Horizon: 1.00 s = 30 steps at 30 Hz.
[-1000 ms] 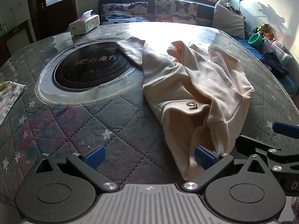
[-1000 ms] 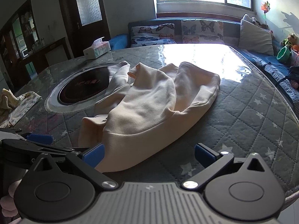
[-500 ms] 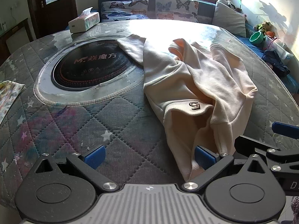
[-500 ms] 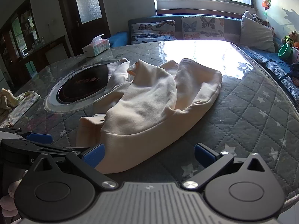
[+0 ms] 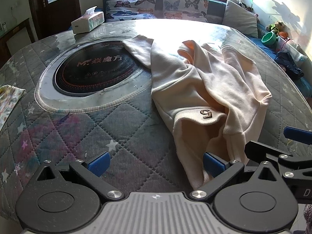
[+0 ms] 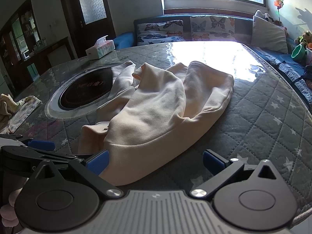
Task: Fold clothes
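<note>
A cream sweatshirt (image 5: 204, 81) lies crumpled on the grey quilted table (image 5: 78, 132), a brown numeral patch (image 5: 206, 114) showing near its front fold. In the right wrist view the same sweatshirt (image 6: 165, 105) is a heap with its ribbed hem toward me. My left gripper (image 5: 155, 162) is open, and the garment's near corner lies against its right fingertip (image 5: 212, 164). My right gripper (image 6: 155, 161) is open too, with the hem lying between its fingers, close to the left pad (image 6: 98, 160). Each gripper shows at the edge of the other's view.
A round black glass hotplate (image 5: 93, 70) is set into the table, left of the sweatshirt. A tissue box (image 5: 87, 22) stands at the far left edge. A patterned cloth (image 6: 23, 109) lies on the table's left edge. A sofa with cushions (image 6: 187, 29) runs behind.
Both cameras have crept slightly forward toward the sweatshirt. The garment has not moved and both grippers stay open.
</note>
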Available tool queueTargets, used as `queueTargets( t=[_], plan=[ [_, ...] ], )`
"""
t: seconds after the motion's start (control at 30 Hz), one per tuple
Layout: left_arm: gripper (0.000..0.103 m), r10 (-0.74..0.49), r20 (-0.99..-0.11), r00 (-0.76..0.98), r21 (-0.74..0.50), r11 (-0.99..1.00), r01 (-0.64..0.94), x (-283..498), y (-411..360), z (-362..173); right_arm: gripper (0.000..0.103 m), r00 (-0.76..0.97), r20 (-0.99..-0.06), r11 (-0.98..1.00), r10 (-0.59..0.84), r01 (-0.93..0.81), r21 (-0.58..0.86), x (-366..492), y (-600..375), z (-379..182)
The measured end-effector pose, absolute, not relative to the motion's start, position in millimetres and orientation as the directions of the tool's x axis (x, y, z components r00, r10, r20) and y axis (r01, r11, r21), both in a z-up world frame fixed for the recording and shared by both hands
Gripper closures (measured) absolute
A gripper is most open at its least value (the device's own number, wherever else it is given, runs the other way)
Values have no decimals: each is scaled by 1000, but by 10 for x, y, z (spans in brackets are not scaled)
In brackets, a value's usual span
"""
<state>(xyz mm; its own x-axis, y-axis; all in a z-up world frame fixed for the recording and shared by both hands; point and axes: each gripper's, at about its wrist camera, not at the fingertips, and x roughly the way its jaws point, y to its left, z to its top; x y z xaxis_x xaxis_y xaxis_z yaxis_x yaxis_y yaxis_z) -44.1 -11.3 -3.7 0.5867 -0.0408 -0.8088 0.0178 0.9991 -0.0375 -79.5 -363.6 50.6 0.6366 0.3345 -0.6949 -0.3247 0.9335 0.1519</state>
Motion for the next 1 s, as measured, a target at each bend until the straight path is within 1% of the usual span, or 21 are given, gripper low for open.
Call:
queueTargets(
  t=[0.47, 0.9, 0.97, 1.0],
  plan=[
    [0, -47, -801, 597, -47, 999, 16, -320, -28, 27, 0, 644, -677, 926, 357, -340, 166, -648, -3600, 559],
    [0, -49, -790, 611, -63, 998, -1, -116, 105, 72, 1, 670, -647, 915, 362, -388, 110, -253, -3484, 696],
    [0, -48, -792, 609, -63, 998, -3, -69, 113, 60, 2, 674, -647, 915, 355, -393, 93, -140, -3418, 693],
    [0, -48, -793, 607, -64, 998, -4, -44, 120, 52, 5, 671, -650, 914, 357, -395, 93, -80, -3393, 689]
  ],
)
